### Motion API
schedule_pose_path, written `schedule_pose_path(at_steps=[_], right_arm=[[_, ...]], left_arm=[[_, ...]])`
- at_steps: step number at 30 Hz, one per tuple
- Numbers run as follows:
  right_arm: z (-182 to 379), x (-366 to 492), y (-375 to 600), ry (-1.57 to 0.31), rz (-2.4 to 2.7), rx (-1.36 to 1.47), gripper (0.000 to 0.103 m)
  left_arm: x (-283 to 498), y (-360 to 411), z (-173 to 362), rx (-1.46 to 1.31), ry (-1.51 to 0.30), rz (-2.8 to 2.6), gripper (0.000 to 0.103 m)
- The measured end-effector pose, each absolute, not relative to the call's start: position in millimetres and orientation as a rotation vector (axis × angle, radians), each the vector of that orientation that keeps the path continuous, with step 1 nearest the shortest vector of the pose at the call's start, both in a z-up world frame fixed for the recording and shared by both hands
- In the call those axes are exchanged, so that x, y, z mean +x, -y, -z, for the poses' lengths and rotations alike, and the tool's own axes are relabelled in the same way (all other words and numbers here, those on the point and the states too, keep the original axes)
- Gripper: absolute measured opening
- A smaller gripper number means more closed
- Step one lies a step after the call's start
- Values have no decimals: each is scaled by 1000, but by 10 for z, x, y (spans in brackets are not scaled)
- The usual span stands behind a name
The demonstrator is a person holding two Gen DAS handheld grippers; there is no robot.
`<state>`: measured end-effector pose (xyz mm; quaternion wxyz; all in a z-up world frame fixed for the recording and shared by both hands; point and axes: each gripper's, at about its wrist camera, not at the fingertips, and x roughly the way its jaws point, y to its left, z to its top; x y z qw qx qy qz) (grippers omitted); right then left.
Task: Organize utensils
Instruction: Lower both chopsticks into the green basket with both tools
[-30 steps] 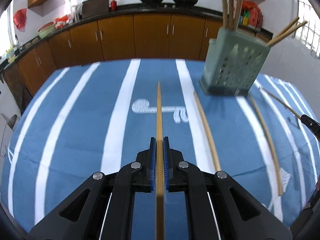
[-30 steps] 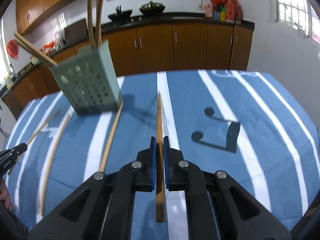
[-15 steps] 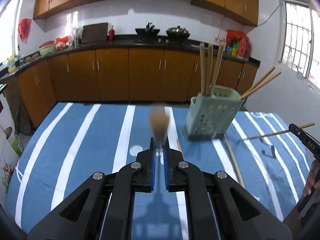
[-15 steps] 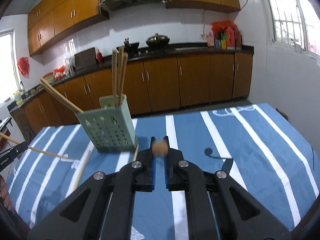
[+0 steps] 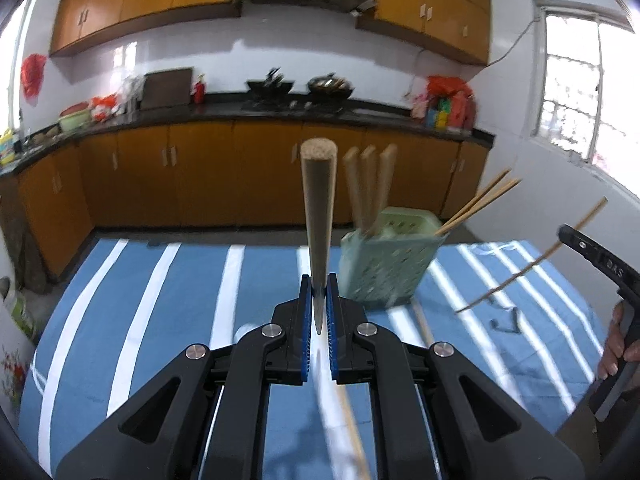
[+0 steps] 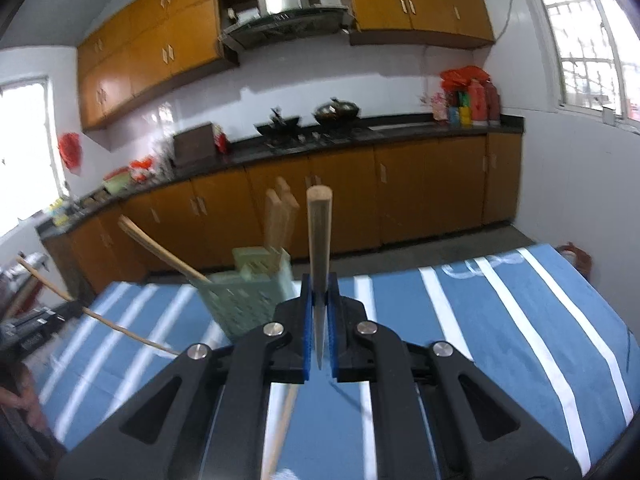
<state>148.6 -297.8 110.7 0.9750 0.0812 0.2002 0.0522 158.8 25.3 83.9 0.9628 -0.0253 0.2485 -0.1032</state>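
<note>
My left gripper (image 5: 319,300) is shut on a wooden chopstick (image 5: 318,216) that points up and away above the blue striped cloth. My right gripper (image 6: 319,304) is shut on another chopstick (image 6: 319,240), also raised; it shows in the left wrist view (image 5: 532,264) at the right. A pale green perforated utensil holder (image 5: 386,264) stands on the table with several chopsticks in it, ahead and to the right of the left gripper; in the right wrist view the holder (image 6: 248,296) is ahead and to the left.
Loose chopsticks (image 5: 422,322) lie on the blue and white striped tablecloth (image 5: 160,300) near the holder; one (image 6: 282,424) lies under the right gripper. Wooden kitchen cabinets (image 5: 200,176) and a counter stand behind the table.
Both grippers have lifted their chopsticks off the cloth and tilted upward, so the sticks now point up instead of lying along the table. The view now takes in the kitchen wall.
</note>
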Motion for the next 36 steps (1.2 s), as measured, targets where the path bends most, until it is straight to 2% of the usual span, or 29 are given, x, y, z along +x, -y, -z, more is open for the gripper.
schedule_pose_path(at_steps=[6, 12, 24, 36], right_arm=[[-1684, 1397, 2927, -319, -249, 224, 8], [-1908, 1474, 2758, -246, -245, 198, 8], [-1695, 2173, 2535, -283, -180, 154, 8], [-1397, 2484, 2482, -369, -184, 163, 8]], left_arm=[[1545, -51, -1244, -48, -435, 319, 7], [1653, 145, -1526, -60, -359, 340, 7], [2336, 365, -1284, -24, -451, 276, 7], [2431, 399, -1241, -58, -466, 287, 7]])
